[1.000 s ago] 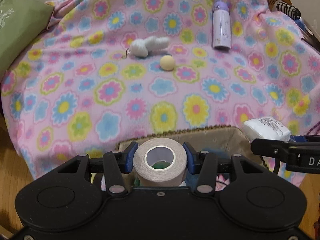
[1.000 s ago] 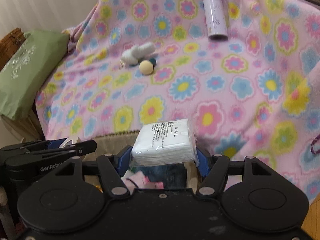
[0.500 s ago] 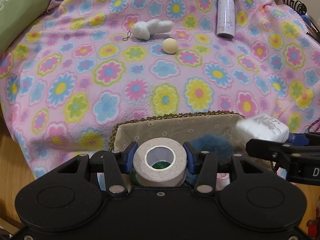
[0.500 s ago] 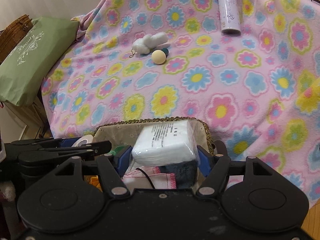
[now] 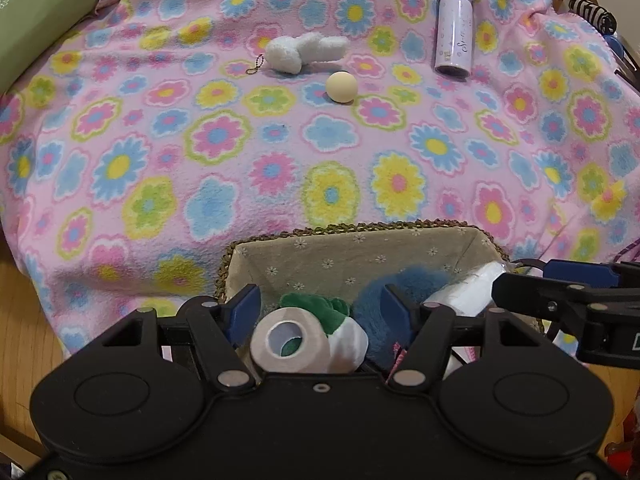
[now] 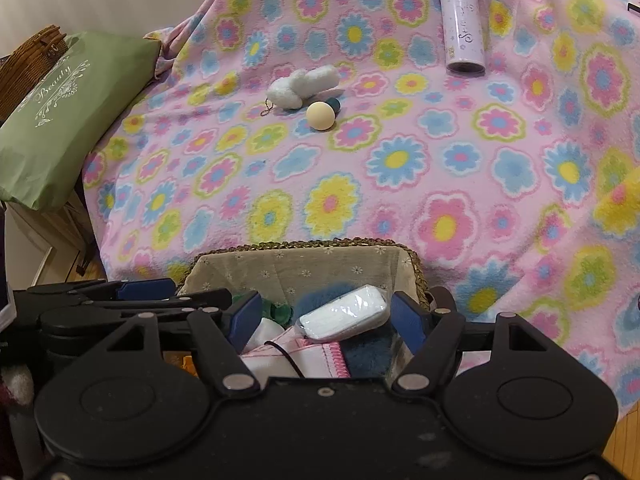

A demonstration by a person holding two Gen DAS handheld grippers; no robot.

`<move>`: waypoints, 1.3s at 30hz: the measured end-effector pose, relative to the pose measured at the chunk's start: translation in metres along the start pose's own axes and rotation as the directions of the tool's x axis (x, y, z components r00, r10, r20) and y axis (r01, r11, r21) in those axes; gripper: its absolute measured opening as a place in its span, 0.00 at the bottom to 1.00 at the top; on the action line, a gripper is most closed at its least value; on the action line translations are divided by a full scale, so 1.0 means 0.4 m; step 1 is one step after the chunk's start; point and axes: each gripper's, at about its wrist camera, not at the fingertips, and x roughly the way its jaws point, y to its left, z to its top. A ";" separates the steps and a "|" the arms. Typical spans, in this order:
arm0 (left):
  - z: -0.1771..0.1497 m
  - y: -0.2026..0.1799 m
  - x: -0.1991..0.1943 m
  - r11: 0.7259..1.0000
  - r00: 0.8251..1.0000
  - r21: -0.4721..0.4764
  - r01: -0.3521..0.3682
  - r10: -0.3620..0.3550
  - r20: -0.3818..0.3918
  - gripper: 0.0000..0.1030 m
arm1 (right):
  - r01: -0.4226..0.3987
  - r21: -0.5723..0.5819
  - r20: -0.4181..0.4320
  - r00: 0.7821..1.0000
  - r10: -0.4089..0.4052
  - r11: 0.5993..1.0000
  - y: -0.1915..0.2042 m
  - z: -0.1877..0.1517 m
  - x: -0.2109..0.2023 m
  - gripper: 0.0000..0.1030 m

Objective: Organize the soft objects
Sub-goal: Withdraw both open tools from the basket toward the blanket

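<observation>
A woven basket [image 5: 352,254] [image 6: 304,260] with a floral lining sits at the near edge of the flowered blanket. My left gripper [image 5: 320,310] is open above it; a roll of tape [image 5: 288,346] lies loose between its fingers on a green and white soft toy [image 5: 320,308]. My right gripper [image 6: 324,314] is open too; a white wrapped tissue pack [image 6: 346,314] lies in the basket on a blue fluffy thing [image 6: 364,354]. A white plush toy [image 5: 304,52] [image 6: 302,86] and a cream ball [image 5: 341,86] [image 6: 320,116] lie far off on the blanket.
A lilac bottle [image 5: 454,44] [image 6: 462,36] lies on the blanket [image 5: 280,152] at the back right. A green bag [image 6: 68,112] and a wicker basket [image 6: 28,64] stand at the left. Wooden floor [image 5: 20,320] shows beside the blanket's edge.
Both grippers have opened over the basket. The tape roll and the tissue pack have dropped out of the fingers into it. Both cameras have moved forward and down.
</observation>
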 end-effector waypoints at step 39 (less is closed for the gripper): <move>0.241 0.081 0.141 0.992 0.969 0.031 -0.122 0.112 0.222 0.70 | 0.081 -0.072 0.108 0.992 -0.073 0.994 -0.029 0.198 0.139 0.70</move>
